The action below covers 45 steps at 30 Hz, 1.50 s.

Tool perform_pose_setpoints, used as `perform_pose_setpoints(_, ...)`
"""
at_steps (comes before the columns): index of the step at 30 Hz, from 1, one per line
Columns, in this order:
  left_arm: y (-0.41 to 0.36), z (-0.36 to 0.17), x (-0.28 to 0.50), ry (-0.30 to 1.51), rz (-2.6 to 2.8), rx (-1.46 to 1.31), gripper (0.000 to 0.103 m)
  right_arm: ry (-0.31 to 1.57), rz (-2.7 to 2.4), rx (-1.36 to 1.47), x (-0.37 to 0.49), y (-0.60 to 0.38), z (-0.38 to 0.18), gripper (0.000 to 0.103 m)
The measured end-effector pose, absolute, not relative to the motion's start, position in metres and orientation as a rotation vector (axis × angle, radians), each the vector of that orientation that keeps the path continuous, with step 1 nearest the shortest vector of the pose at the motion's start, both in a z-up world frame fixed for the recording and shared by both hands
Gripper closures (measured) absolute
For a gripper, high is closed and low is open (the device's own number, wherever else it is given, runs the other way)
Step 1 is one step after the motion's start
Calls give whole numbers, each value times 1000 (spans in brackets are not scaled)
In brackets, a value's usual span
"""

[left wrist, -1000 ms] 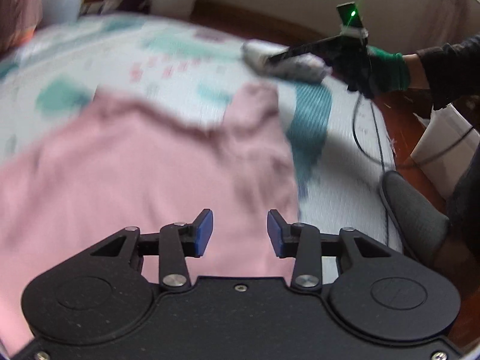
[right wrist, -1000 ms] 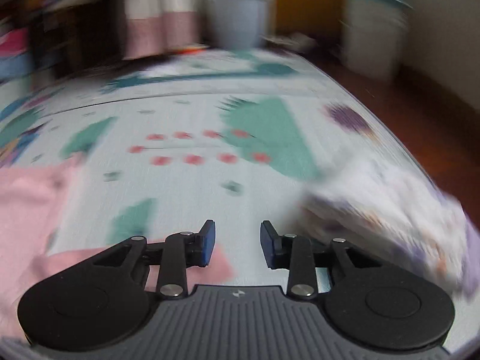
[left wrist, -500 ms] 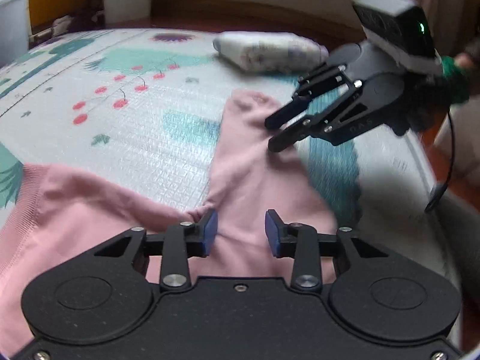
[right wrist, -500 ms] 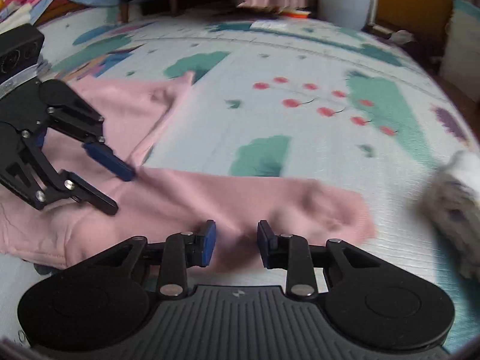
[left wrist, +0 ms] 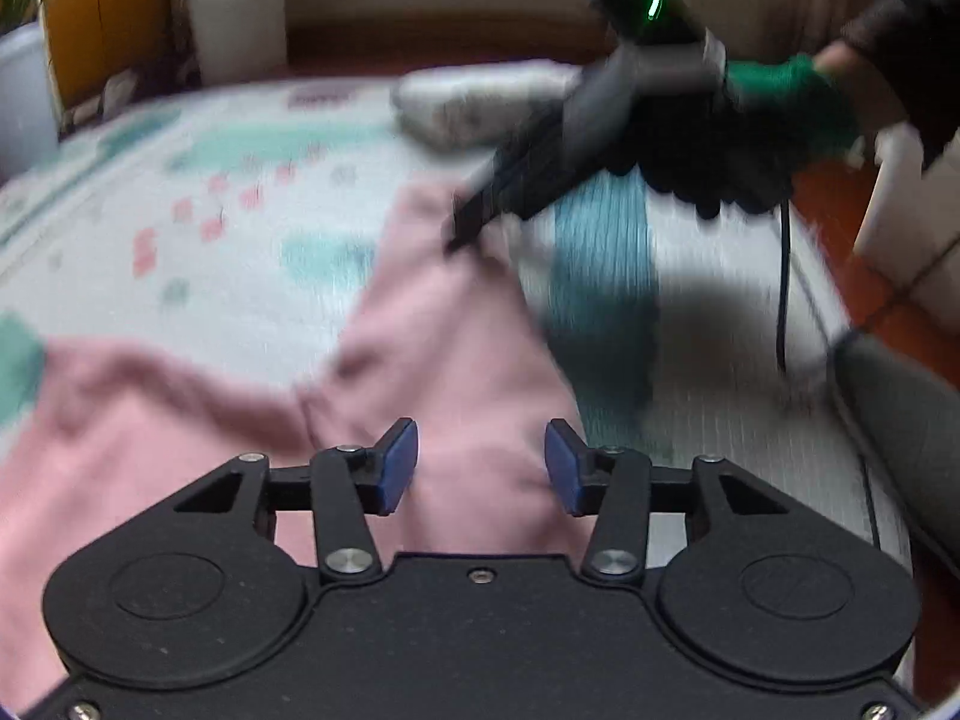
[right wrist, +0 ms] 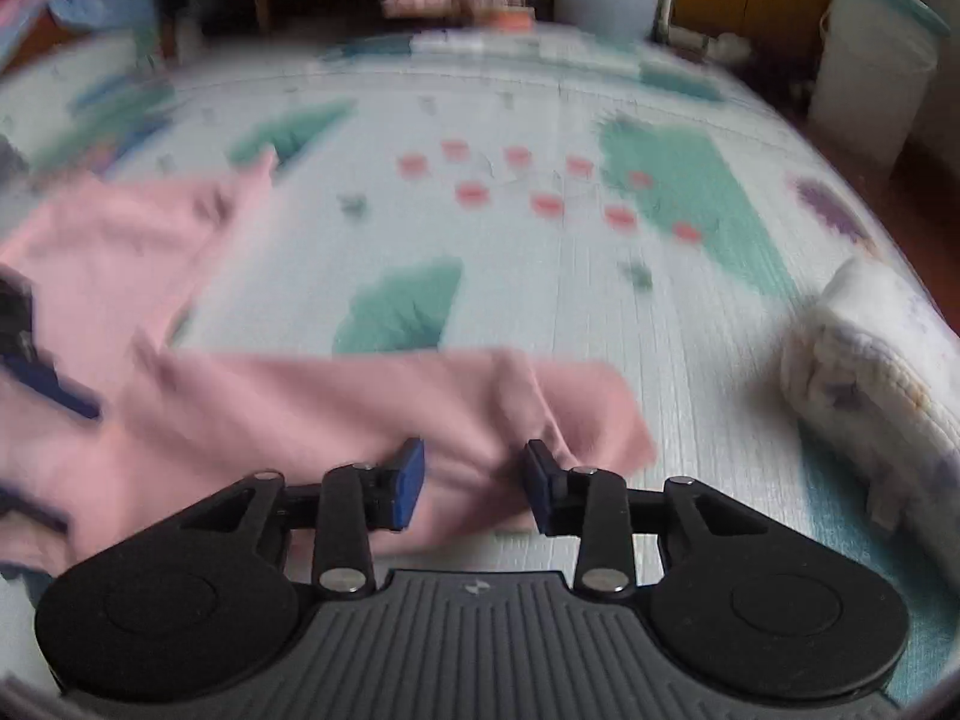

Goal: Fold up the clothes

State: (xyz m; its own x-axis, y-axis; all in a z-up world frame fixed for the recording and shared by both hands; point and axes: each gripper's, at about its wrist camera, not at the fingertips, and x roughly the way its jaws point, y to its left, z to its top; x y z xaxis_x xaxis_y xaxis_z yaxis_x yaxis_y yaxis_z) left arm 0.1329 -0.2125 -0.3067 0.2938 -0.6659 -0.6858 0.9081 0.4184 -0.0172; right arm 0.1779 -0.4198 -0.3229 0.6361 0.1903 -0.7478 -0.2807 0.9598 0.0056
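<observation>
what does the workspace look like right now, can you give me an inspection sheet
surface: patterned play mat, white with teal and red shapes, on a wooden floor.
job's things: pink garment spread flat on the mat, one sleeve stretched toward the right gripper; folded white printed cloth at the mat's edge.
clutter: nothing seen on the mat.
grippers: left gripper over the sleeve's base, jaws opening, fabric between them, not pinched; right gripper over the sleeve's end, jaws opening, held by a green-gloved hand.
cables: black cable hanging from the right gripper.
surroundings: white bins, hanging clothes.
</observation>
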Motion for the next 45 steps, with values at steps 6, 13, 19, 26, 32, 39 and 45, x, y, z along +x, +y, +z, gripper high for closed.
perform_pose_setpoints(6, -163, -290, 111, 779, -1021, 246, 57, 756, 311, -152, 168, -421, -307, 56)
perform_pose_setpoints(13, -66, -273, 88, 863, -846, 139, 56, 782, 280, -134, 171, -434, -305, 52)
perform_pose_setpoints(19, 61, -256, 76, 863, -405, 39, 57, 774, 220, -59, 161, -438, -290, 59)
perform_pose_setpoints(26, 172, -256, 82, 784, -9, 73, 61, 785, 458, -202, 149, -346, -292, 59)
perform_pose_setpoints(32, 202, -286, 117, 892, 57, 54, 64, 844, 626, -225, 135, -281, -299, 58)
perform_pose_setpoints(39, 143, -273, 92, 782, -193, 67, 64, 876, 666, -230, 109, -260, -300, 57)
perform_pose_setpoints(45, 131, -280, 101, 859, -205, 92, 63, 916, 597, -148, 86, -277, -294, 57)
